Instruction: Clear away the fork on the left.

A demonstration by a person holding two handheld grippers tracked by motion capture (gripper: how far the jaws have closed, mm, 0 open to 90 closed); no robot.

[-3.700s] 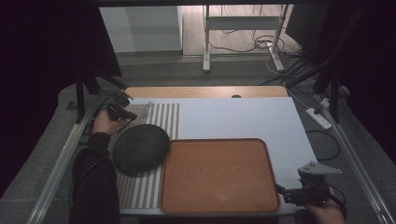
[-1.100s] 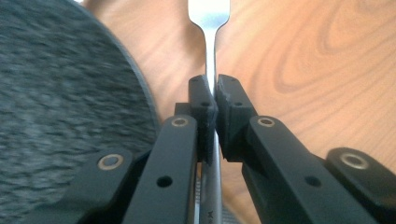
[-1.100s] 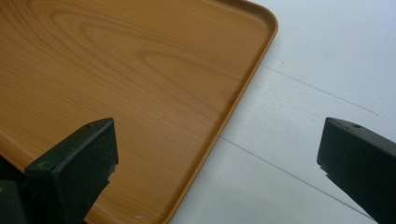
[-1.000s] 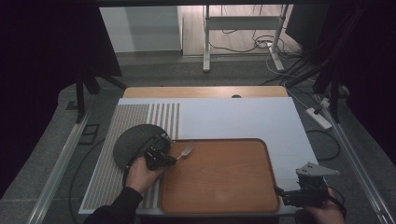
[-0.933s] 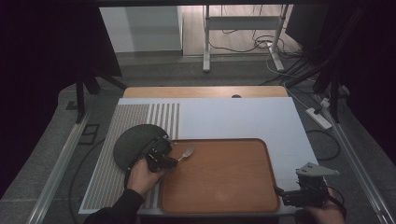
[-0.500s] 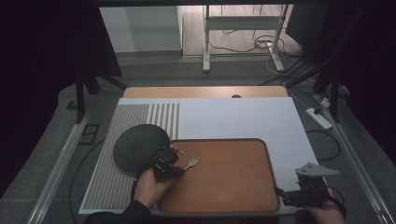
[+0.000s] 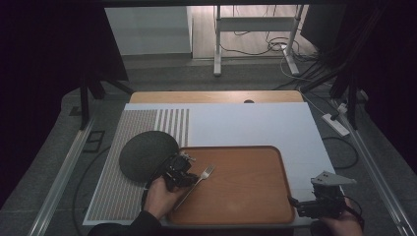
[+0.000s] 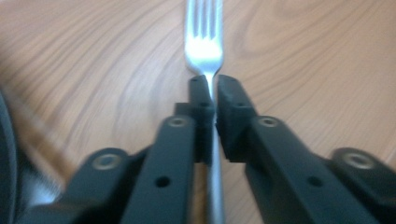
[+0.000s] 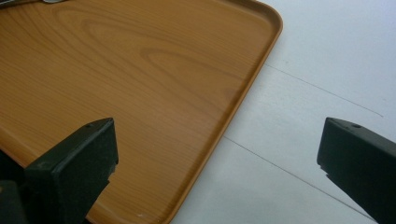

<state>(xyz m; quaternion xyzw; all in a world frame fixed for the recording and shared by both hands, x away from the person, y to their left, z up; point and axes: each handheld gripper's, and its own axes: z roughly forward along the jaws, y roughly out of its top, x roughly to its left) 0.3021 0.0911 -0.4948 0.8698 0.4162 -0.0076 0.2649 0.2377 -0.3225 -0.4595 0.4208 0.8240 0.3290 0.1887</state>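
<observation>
Nearest the person, at the table's right front corner: right gripper (image 7: 307, 205), jaws wide apart with nothing between them, idle just off the near right corner of the tray; its own view looks across that corner onto bare white tabletop (image 9: 327, 56).

Left front: left gripper (image 7: 183, 173), jaws clamped on the neck of a silver metal fork (image 8: 204, 42), just below the tines. Fork handle runs back under the gripper; tines point out over the tray. The blurred close view does not settle whether the fork rests on the wood or hangs just above it.

Centre: rounded-corner brown wooden tray (image 7: 246, 196), otherwise bare.

Left of tray, overlapping a striped grey placemat (image 7: 118, 196): dark grey round plate (image 7: 145, 152), apparently empty.

Status, as judged: fork picked up and brought over the tray's left part; still gripped. Remaining: set it down, release, withdraw.
</observation>
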